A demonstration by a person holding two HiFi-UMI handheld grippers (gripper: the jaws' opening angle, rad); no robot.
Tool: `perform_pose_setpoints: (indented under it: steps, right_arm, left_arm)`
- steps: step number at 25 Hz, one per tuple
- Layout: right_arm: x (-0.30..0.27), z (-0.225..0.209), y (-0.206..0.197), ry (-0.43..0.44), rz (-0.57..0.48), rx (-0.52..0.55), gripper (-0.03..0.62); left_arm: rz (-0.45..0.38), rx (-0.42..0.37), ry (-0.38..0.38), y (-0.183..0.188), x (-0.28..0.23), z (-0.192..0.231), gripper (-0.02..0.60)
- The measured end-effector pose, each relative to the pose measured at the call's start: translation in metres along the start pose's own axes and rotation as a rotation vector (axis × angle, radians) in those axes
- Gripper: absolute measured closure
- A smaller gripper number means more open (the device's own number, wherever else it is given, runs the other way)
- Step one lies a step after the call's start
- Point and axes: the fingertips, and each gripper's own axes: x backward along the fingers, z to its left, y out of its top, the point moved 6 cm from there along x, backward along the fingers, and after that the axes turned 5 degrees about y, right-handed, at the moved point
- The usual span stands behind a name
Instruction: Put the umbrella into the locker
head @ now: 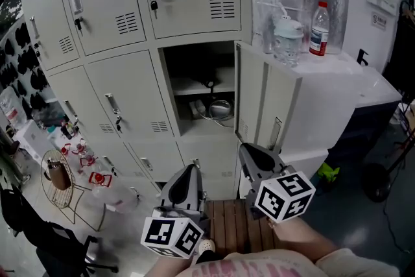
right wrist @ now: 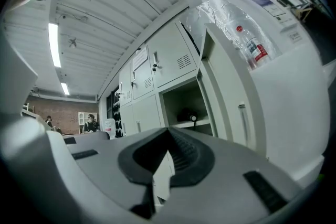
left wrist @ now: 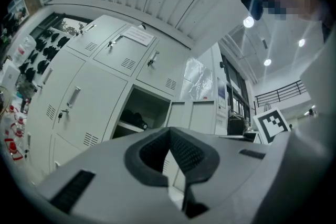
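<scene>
A dark folded umbrella (head: 209, 83) lies on the upper shelf inside the open locker (head: 198, 91), with its door (head: 249, 100) swung out to the right. The umbrella (left wrist: 135, 122) also shows in the left gripper view, and the same umbrella (right wrist: 187, 115) in the right gripper view. My left gripper (head: 190, 168) is low in the head view, below the locker, shut with nothing between its pads (left wrist: 181, 152). My right gripper (head: 249, 149) is beside it near the door's lower edge, also shut and empty. Both point at the lockers from a distance.
Below the shelf the locker holds a round metal bowl (head: 219, 109). A white cabinet (head: 324, 94) to the right carries a red-capped bottle (head: 319, 28) and a jug (head: 287, 39). A wire stand (head: 61, 181) and clutter sit at the left. A wooden slat platform (head: 227, 224) lies underfoot.
</scene>
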Motion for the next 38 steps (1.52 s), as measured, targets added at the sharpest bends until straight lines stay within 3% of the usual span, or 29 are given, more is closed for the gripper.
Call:
perform_pose_setpoints:
  steps: [8, 13, 26, 38]
  right_arm:
    - [0.026, 0.003, -0.011, -0.025, 0.023, -0.010, 0.597]
    - [0.041, 0.006, -0.014, -0.013, -0.006, -0.071, 0.595]
    - [0.054, 0.020, -0.045, -0.009, 0.072, -0.017, 0.596]
    - [0.053, 0.017, -0.040, -0.022, 0.081, 0.010, 0.597]
  left_arm:
    - [0.009, 0.006, -0.004, -0.008, 0.020, -0.014, 0.580]
    - [0.006, 0.007, 0.001, -0.010, 0.033, -0.019, 0.580]
    - [0.049, 0.034, 0.029, -0.032, 0.061, -0.015, 0.580]
    - [0.041, 0.043, 0.003, -0.030, 0.051, -0.017, 0.580]
